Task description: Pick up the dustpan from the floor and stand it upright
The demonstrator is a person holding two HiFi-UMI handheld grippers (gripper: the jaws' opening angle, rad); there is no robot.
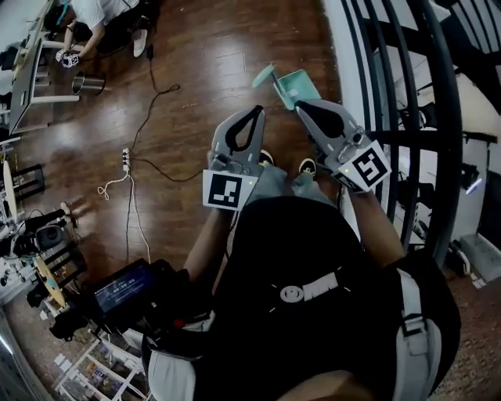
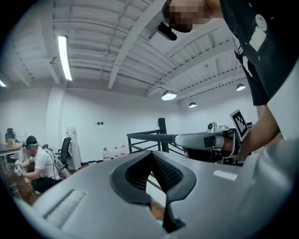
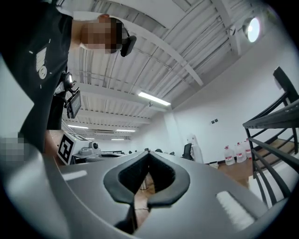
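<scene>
The teal dustpan (image 1: 291, 84) sits on the wooden floor (image 1: 196, 70) just beyond the tips of your two claws. It is a little nearer your right claw (image 1: 302, 106) than your left claw (image 1: 258, 110), and its handle (image 1: 264, 76) sticks out toward the left claw's side. From above you cannot tell whether it stands fully upright or leans. Neither claw touches it. You hold both side by side in front of your chest; the left claw's jaws are pressed together with nothing between them, and the right claw's jaws likewise meet at the tips and are empty. Your shoes (image 1: 307, 166) show on the floor beneath the claws. A black railing (image 1: 407, 94) runs close along the right claw's outer side. Well off to the left claw's side lies a white power strip (image 1: 125, 160) with its cable. Farther that way are a metal can (image 1: 88, 82) and another person in a white shirt (image 1: 98, 14). Water bottles (image 2: 112, 152) line the far wall ahead of the left claw.
</scene>
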